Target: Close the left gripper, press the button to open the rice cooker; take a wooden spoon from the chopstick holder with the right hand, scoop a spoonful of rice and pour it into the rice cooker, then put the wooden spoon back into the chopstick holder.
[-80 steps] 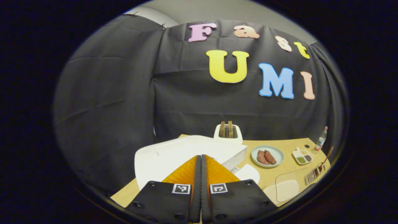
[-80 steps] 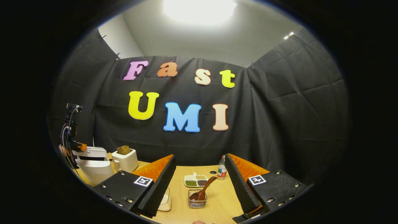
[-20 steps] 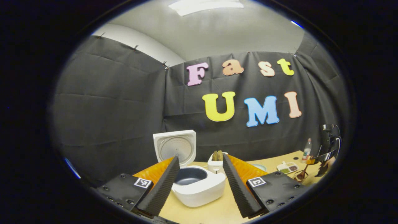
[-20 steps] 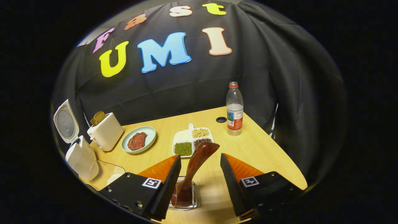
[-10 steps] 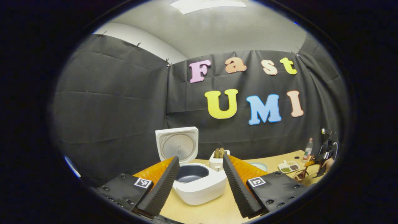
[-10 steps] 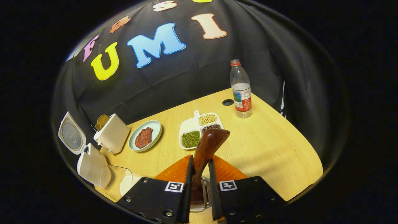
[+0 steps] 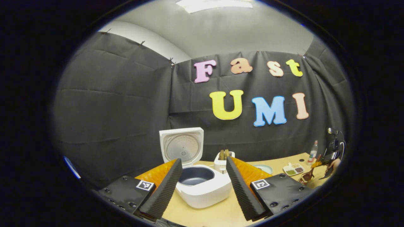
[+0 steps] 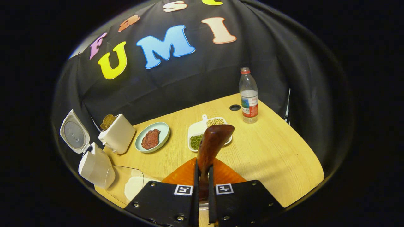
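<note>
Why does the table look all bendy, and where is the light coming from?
In the right gripper view the fisheye lens curves the table edge; in the left gripper view a bright ceiling light glows overhead and the rice cooker looks sharp.

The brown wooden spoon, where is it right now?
In the right gripper view, the brown wooden spoon stands low at centre, clamped in the right tool, in front of the white divided bean dish.

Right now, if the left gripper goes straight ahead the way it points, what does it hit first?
Most likely the open rice cooker, which sits straight ahead between the left gripper's spread jaws. Depth is hard to judge here.
</note>
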A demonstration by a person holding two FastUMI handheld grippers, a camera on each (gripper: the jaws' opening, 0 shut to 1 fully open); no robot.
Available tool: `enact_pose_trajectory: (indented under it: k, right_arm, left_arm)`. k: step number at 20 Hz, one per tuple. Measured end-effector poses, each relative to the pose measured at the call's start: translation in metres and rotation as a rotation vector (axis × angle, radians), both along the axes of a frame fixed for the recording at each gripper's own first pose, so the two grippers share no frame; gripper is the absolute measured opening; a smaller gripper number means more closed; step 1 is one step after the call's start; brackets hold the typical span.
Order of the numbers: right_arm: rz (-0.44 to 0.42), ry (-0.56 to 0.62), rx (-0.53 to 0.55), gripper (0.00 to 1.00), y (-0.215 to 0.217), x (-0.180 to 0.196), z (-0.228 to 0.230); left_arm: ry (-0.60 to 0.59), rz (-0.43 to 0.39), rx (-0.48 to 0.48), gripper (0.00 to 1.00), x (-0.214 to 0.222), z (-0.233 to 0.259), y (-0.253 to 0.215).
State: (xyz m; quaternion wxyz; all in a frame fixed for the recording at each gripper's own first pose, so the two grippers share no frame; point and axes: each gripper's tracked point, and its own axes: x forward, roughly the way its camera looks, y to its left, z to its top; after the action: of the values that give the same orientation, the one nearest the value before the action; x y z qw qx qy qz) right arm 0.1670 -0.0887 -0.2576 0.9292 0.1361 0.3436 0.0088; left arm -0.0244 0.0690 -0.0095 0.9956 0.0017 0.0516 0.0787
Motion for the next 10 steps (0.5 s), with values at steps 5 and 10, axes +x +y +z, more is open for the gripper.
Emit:
enact_pose_trajectory:
  k: [5, 10]
  right_arm:
    - [-0.020, -0.103, -0.056, 0.12, 0.005, -0.003, 0.052]
    - [-0.049, -0.189, -0.011, 0.12, 0.029, -0.011, 0.096]
  left_arm:
    - [-0.021, -0.046, -0.006, 0.96, 0.009, 0.001, 0.003]
    - [-0.031, -0.085, -0.034, 0.96, 0.015, -0.003, 0.015]
